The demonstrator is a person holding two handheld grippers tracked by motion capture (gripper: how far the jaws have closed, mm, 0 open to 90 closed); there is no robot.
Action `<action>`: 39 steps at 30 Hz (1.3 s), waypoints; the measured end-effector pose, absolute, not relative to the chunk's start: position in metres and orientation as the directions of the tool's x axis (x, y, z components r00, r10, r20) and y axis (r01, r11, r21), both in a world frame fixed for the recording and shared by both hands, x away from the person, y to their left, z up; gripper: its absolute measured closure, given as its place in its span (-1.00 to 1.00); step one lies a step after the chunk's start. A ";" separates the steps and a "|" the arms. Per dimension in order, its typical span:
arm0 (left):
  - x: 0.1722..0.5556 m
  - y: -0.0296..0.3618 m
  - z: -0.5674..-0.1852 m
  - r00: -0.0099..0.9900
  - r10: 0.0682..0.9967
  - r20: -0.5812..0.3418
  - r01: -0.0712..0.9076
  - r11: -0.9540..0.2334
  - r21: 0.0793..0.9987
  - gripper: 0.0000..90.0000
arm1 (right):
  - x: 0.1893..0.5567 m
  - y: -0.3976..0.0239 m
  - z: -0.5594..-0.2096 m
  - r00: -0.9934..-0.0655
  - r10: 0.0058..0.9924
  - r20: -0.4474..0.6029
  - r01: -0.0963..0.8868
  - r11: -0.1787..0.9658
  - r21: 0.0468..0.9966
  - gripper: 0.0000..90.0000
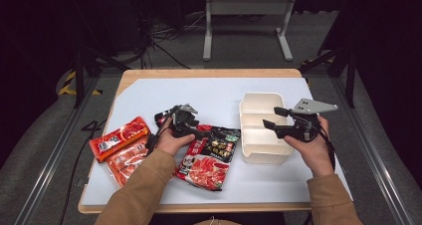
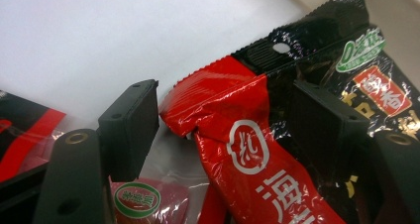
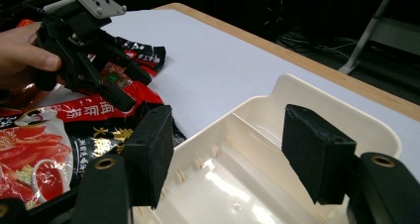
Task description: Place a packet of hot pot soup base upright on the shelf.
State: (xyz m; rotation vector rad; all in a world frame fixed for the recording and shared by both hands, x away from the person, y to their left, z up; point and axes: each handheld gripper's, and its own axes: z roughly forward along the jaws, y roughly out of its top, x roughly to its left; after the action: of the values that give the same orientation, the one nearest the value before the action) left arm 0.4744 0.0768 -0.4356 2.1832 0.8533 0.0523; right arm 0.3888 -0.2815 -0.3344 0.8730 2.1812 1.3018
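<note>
1. The left gripper (image 2: 225, 120) stood with jaws wide apart, one on each side of the folded top edge of a red and black packet (image 2: 237, 149). The pads did not press on it, so nothing was held yet.
2. In the high view the left gripper (image 1: 183, 119) was low over the packets, near the left side of the white bin (image 1: 259, 155). The red and black packet (image 1: 209, 155) lay flat on the table (image 1: 199, 93), just beside the bin.
3. The right gripper (image 3: 228, 159) was also wide open and held nothing. It hovered over the bin (image 3: 341, 110), approx. above the near compartment.
4. Two more packets (image 1: 122, 145) lay at the left of the table, apart from the bin.
5. Step in hand, as I judge: the reach for the red and black packet, w/ the grasp not done.
6. Next move, probably: lower the left gripper a bit, close the jaws on the folded edge, lift, then carry it to the bin. The film is thin and slippery, so the grip needs to take enough of the edge.
</note>
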 end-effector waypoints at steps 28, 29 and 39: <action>0.472 0.091 -0.424 0.731 0.581 -0.357 0.654 -0.450 0.608 0.84 | 0.393 -0.281 -0.338 -0.705 0.708 -0.040 0.305 0.354 0.884 -0.23; 0.471 0.092 -0.421 0.730 0.582 -0.358 0.654 -0.445 0.612 0.85 | 0.393 -0.282 -0.339 -0.703 0.710 -0.039 0.306 0.352 0.884 -0.23; 0.444 0.107 -0.385 0.763 0.557 -0.327 0.587 -0.387 0.711 0.88 | 0.391 -0.283 -0.335 -0.702 0.712 -0.039 0.299 0.344 0.890 -0.21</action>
State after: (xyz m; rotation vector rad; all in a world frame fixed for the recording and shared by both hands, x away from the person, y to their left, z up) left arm 0.4440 0.1070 -0.3850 2.0739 0.8556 -0.0429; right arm 0.3905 -0.2834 -0.3352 0.8850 2.1895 1.3168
